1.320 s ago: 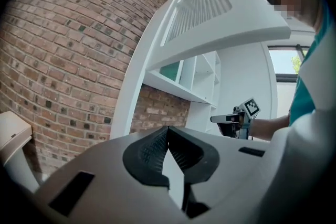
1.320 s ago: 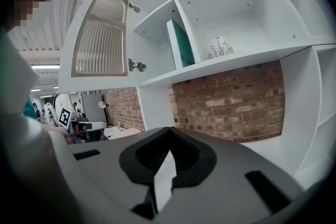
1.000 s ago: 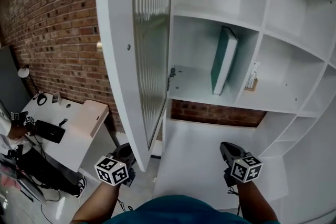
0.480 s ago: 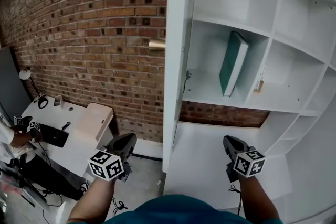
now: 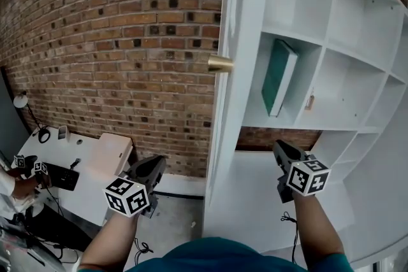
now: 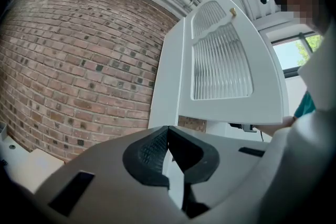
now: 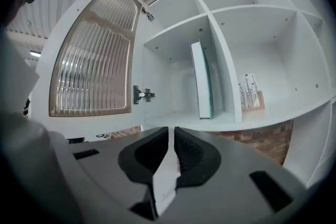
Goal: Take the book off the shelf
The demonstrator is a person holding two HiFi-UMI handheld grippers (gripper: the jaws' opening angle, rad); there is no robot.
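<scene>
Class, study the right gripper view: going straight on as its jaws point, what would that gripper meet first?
Likely the shelf compartment, its floor or back wall just left of the standing book. Nothing shows between the shut right gripper and it, though depth is unclear.

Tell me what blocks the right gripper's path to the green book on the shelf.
Nothing visible does. The cabinet door stands open to the left, and the book stands in an open compartment above and ahead of the right gripper.
</scene>
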